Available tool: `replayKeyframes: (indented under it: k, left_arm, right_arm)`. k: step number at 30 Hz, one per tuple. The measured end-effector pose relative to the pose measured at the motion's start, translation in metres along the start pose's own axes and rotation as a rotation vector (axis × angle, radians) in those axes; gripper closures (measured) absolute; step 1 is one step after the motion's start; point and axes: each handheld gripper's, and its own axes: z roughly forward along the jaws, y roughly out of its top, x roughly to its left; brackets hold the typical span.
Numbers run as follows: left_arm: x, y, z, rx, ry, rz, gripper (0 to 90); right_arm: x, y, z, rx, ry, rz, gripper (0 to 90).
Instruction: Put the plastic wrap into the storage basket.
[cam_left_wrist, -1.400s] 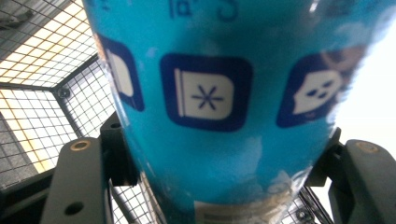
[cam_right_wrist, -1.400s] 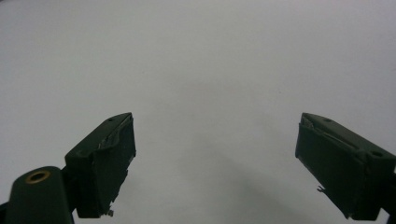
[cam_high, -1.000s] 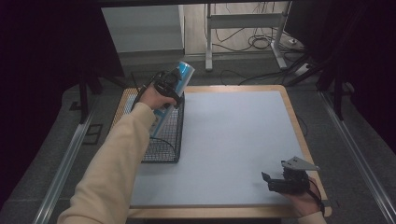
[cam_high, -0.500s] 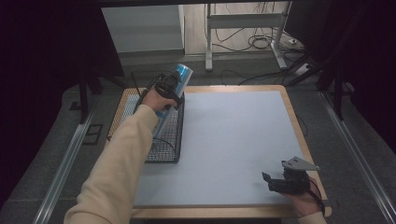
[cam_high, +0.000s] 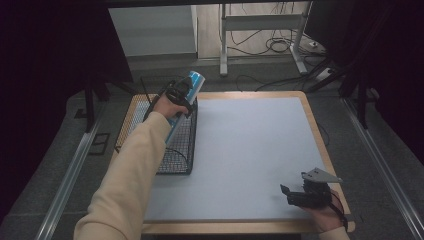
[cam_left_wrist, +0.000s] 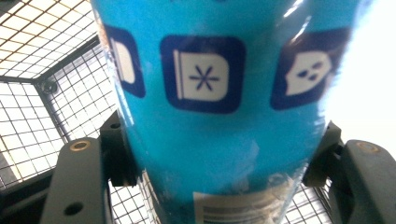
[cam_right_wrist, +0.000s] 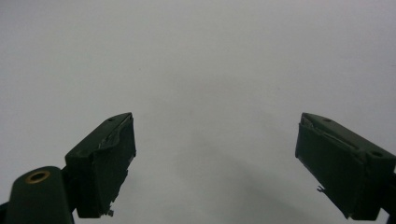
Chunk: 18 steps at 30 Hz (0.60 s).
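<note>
I have the left gripper (cam_high: 181, 93) clamped on a tall blue cylindrical can with white icons printed on dark blue squares (cam_left_wrist: 219, 107); in the left gripper view its two black jaws press against the can's sides low on the body, near the label's barcode, so the grip looks firm. In the high view the can (cam_high: 192, 82) is tilted, its top leaning away from me over the far end of the black wire-mesh basket (cam_high: 177, 155) that sits along the left edge of the grey table mat (cam_high: 250, 150). The can's lower end appears to reach down inside the basket, though I cannot tell whether it touches the mesh floor. I judge the step in hand to be moving the can at the basket, either lifting it out or setting it in; these frames do not settle which way. My right gripper (cam_high: 295, 196) rests near the mat's near right corner, well apart from the basket, its jaws spread wide with nothing between them over bare mat. The next move calls for keeping the left grip tight and guiding the can clear of the basket's wire walls so that the rim does not catch, while the right gripper waits, ready to steady the basket should it shift.
</note>
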Motion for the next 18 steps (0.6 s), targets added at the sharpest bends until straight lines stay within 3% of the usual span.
replayKeyframes:
  k: [11,18]
  left_arm:
    - [0.002,0.005,0.014,0.03,0.042,-0.002,31.4]
    - [0.001,0.006,0.014,0.028,0.056,0.006,30.8]
  right_arm:
    - [0.0,0.0,0.0,-0.001,0.003,-0.002,12.4]
    - [0.0,0.0,0.0,-0.002,0.003,-0.001,12.4]
